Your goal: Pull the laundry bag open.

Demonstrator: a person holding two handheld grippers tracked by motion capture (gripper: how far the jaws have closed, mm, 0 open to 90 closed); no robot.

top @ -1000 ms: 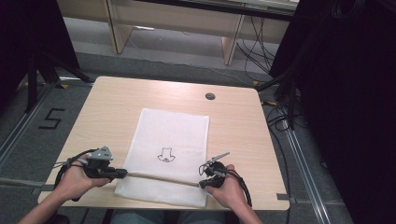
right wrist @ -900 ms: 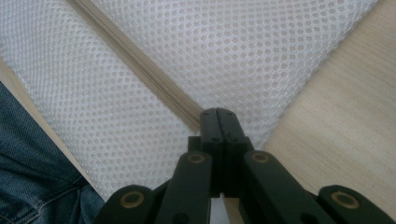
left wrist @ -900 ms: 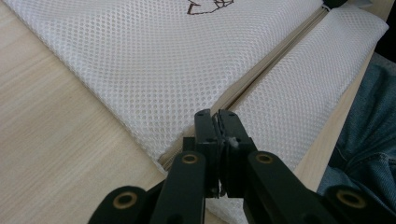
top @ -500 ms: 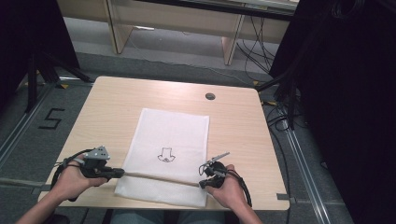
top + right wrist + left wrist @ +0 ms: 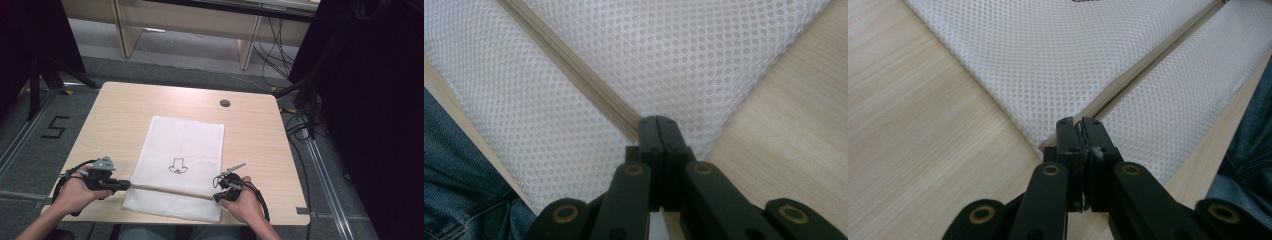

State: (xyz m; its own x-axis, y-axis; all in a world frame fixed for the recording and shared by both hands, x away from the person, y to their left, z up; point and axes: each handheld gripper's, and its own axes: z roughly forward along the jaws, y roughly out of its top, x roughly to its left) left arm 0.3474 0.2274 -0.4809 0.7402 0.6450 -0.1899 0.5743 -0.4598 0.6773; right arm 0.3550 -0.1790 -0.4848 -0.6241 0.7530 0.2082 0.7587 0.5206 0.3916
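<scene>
A white mesh bag (image 5: 182, 145) lies flat on the wooden table (image 5: 125, 115), with a small black drawing (image 5: 177, 166) on it. A beige zipper (image 5: 170, 191) runs across its near part. My left gripper (image 5: 127, 185) is at the zipper's left end. In the left gripper view the left gripper (image 5: 1081, 125) is shut, with a thin light piece of the zipper end pinched between its jaws. My right gripper (image 5: 216, 196) is at the bag's right edge. In the right gripper view the right gripper (image 5: 657, 122) is shut tight over the end of the zipper (image 5: 574, 65).
A round cable hole (image 5: 225, 103) sits near the table's far edge. Bare wood lies left and right of the bag. The person's jeans (image 5: 454, 175) show past the near table edge. Dark stands and cables flank the table on the floor.
</scene>
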